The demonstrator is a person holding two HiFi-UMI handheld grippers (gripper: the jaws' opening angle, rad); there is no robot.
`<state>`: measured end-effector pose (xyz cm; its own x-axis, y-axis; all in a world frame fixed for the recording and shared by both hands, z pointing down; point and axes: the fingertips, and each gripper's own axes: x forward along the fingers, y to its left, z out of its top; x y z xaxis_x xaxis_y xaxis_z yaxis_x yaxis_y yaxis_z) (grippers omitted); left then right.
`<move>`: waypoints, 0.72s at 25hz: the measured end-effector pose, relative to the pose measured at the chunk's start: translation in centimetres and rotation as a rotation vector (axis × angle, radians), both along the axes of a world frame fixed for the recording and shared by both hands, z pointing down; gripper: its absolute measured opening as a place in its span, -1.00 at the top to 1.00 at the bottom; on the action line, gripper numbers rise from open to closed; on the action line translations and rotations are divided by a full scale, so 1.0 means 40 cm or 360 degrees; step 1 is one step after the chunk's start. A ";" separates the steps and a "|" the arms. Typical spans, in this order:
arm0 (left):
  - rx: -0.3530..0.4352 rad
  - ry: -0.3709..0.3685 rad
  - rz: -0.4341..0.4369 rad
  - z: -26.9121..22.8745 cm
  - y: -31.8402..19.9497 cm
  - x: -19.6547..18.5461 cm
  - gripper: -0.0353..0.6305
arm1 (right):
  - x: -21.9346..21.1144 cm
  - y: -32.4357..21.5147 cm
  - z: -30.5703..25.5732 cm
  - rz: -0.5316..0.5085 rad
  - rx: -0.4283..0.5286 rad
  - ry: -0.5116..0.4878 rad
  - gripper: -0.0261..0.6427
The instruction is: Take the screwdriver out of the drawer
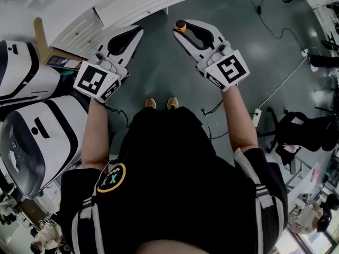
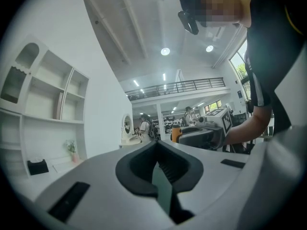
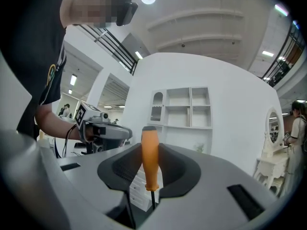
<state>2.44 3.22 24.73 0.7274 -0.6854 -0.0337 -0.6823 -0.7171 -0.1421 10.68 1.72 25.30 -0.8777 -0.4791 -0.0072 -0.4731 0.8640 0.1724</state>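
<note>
Ahead and to the left of the left gripper [image 1: 136, 34] stood a white cabinet [image 1: 95, 20]. That gripper pointed level, jaws clenched together on nothing. Beside it but apart, the right gripper [image 1: 183, 30] was clamped on the orange handle of the screwdriver [image 3: 149, 157]. So the tool was out of the drawer, sitting at the right gripper's tips, well clear of the cabinet. Its long axis ran upright, crosswise to the level jaws, with the black-capped end above the pads and the thin shaft hanging below. The right hand had it; the left was nearer the cabinet. Probably only carrying off or setting down remained. No brand was readable; the only markings were black-and-white squares on the cubes.
</note>
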 end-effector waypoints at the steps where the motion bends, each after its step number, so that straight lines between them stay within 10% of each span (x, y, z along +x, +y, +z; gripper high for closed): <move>1: 0.0000 0.0001 -0.0001 -0.001 0.003 -0.005 0.84 | -0.006 0.003 -0.001 -0.0002 0.0005 0.0002 0.54; 18: 0.0019 0.0003 -0.0013 -0.017 0.019 -0.070 0.84 | -0.075 0.013 -0.024 -0.0021 0.0050 -0.0014 0.54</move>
